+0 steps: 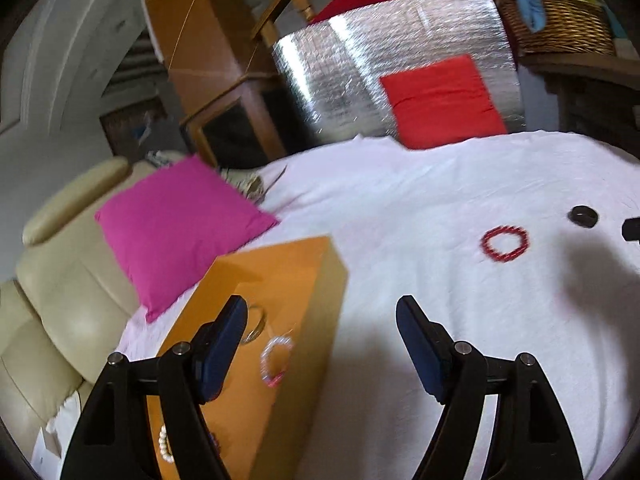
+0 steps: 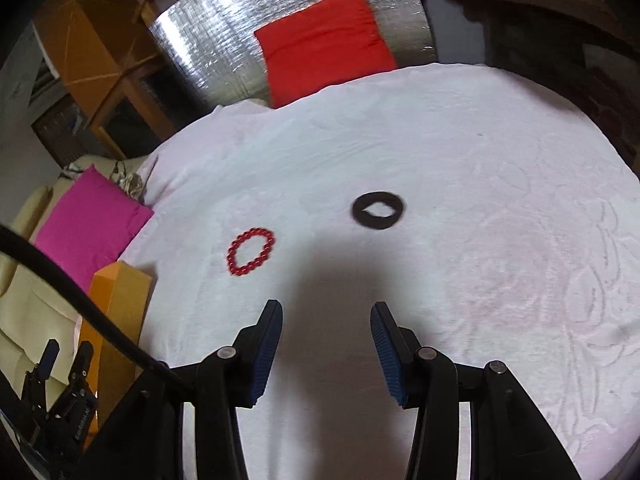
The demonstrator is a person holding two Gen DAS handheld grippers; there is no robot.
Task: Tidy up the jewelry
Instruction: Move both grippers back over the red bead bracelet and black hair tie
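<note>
We saw both grippers, left point(image 1: 322, 344) and right point(image 2: 326, 350), apart with nothing between; red bead bracelet point(image 2: 251, 252) and black ring point(image 2: 378, 210) lay on white cloth point(image 2: 460, 160), pink bracelet point(image 1: 275, 360) in orange box point(image 1: 280, 280)

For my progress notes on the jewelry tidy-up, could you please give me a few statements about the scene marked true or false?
1. The red bead bracelet lies on the white cloth. True.
2. The black ring-shaped band sits inside the orange box. False: it lies on the white cloth, beyond the red bracelet.
3. The right tongs hold nothing. True: the gap between the blue pads is empty.
4. The left tongs grip the pink and white bead bracelet. False: that bracelet lies in the orange box, and the tongs are open and empty.
5. A pearl bracelet lies in the orange box. True.
</note>
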